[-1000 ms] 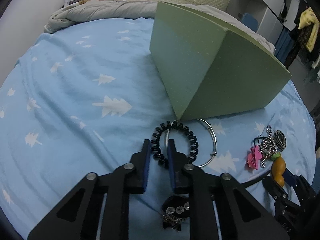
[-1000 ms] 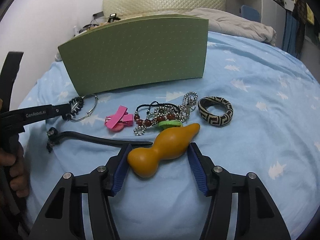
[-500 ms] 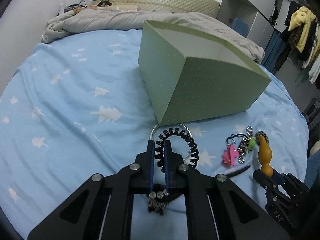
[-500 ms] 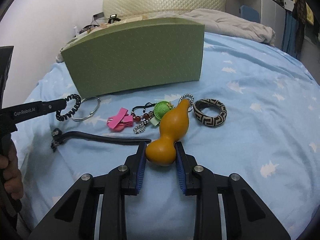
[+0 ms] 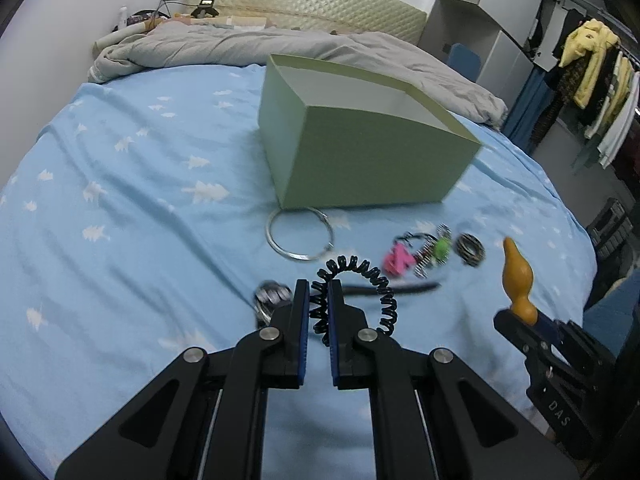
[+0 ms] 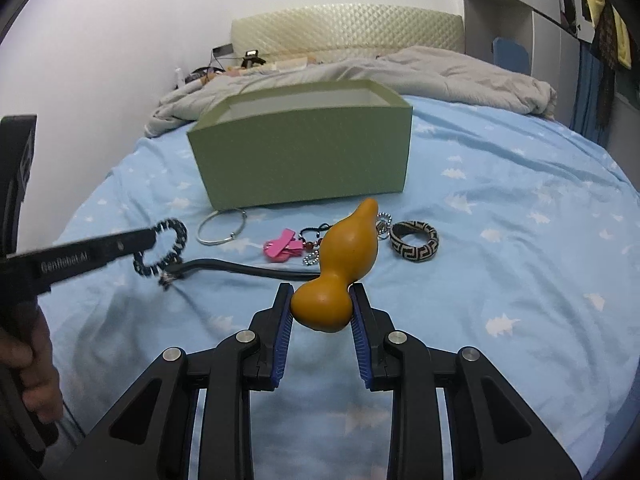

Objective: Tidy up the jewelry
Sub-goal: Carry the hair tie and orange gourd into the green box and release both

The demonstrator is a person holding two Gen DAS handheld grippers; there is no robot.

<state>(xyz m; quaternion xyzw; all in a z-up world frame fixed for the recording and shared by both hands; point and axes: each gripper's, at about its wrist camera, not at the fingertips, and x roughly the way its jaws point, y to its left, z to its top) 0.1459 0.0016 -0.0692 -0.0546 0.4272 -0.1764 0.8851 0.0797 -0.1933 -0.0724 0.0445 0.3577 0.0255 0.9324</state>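
My left gripper [image 5: 319,294] is shut on a black spiral hair tie [image 5: 362,276] and holds it above the bed; both show in the right wrist view, hair tie [image 6: 162,246]. My right gripper [image 6: 322,296] is shut on an orange gourd [image 6: 344,260] and holds it lifted; the gourd shows at the right in the left wrist view [image 5: 518,276]. An open green box [image 5: 360,152] [image 6: 304,152] stands beyond. On the sheet lie a silver bangle [image 5: 300,236], a pink clip [image 6: 282,246], beaded bracelets [image 5: 434,248] and a patterned ring [image 6: 414,242].
A black headband [image 6: 240,268] with a rhinestone end [image 5: 272,296] lies on the blue bed sheet [image 5: 120,220]. A grey duvet [image 6: 440,72] is bunched behind the box. A headboard, cupboards and hanging clothes [image 5: 592,68] stand beyond.
Both grippers closed on their objects and lifted: the left raised the spiral hair tie off the bangle, the right raised the gourd off the sheet. Both pulled back from the box.
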